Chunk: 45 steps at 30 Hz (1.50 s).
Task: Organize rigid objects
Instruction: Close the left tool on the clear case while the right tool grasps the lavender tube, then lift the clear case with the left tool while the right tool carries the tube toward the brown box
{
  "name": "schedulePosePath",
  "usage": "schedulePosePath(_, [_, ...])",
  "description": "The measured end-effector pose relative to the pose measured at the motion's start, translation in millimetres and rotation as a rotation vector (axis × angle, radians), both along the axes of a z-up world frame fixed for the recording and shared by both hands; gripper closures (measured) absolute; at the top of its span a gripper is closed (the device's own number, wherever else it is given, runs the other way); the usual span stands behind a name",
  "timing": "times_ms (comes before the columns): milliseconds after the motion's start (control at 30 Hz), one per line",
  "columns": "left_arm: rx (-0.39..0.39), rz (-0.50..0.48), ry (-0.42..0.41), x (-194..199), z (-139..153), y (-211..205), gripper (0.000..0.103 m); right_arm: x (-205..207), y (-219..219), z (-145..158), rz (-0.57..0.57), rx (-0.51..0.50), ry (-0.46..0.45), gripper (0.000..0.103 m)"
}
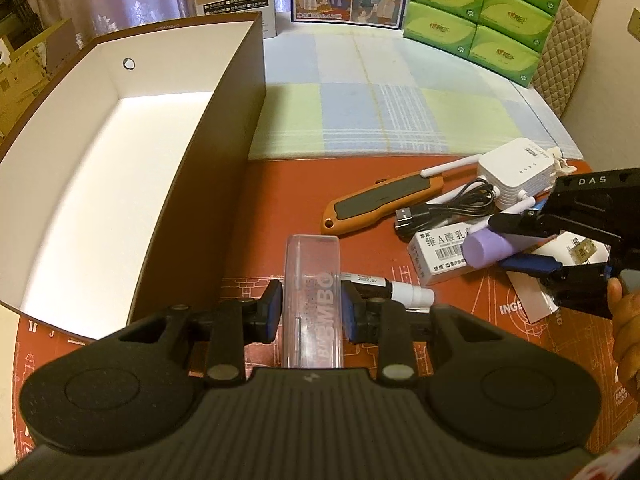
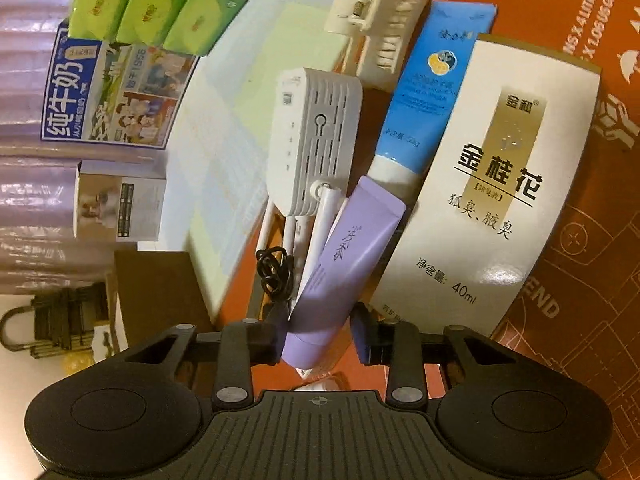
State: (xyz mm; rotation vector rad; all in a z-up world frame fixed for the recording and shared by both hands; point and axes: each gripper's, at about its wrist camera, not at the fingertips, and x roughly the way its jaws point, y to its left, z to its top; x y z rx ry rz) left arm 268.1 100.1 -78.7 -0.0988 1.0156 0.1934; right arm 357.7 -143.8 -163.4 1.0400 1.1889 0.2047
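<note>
While the left gripper [image 1: 308,312] points down at the orange table mat [image 1: 280,200], the big open box [image 1: 240,120], brown outside and white inside, sits far left w/ its near corner just beside that gripper. The left claw is clenched on a clear plastic case [image 1: 312,264]: both blue pads press its long sides, and the case sticks out fwd past the fingertips. A marker [image 1: 408,294] w/ a white cap lies just right of the case, partly behind the right-side finger. Further right, an orange-and-grey utility knife [image 1: 380,200] lies at an angle, then a coiled black USB cable [image 1: 440,208] and a white wifi extender [image 1: 516,172] w/ antennas. Near them is a small white carton [image 1: 436,256], and over it a purple tube [image 1: 486,248], cap toward the camera. The right gripper [image 1: 500,242] comes in from the right edge, one finger above the tube and one below, w/ a hand [image 1: 628,320] behind it.

From the right wrist view, the tube runs lengthwise btwn the jaws. The left-side pad touches it; the right-side pad is just beside it, so a firm grip vs. loose can't be told. Right of the tube lie a blue tube [image 2: 428,108], a cream hair clip [image 2: 380,20] and a cream-and-gold carton [image 2: 500,200].
</note>
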Motion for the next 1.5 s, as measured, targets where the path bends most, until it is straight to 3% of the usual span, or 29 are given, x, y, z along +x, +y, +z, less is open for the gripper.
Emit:
schedulePosePath(333, [-0.013,-0.030,-0.009,-5,4,-5,0.076,-23,3,23,0.166,-0.152,-0.098,0.078])
schedulePosePath(433, [-0.019,-0.038,-0.009,-7,3,-7,0.076,-36,12,35,0.320,-0.269,-0.165,0.078])
schedulePosePath(567, [-0.027,-0.045,-0.001,-12,0,-11,0.076,-59,35,42,0.646,-0.471,-0.263,0.078])
schedulePosePath(667, [-0.034,-0.046,0.008,-17,-4,-14,0.076,-75,43,39,0.788,-0.576,-0.304,0.078])
schedulePosePath(1200, [-0.036,-0.024,0.018,-37,-7,-12,0.076,-70,55,22,0.750,-0.693,-0.367,0.076])
schedulePosePath(1500, [-0.050,-0.030,-0.007,-42,5,-10,0.076,-84,56,53,0.753,-0.661,-0.445,0.077])
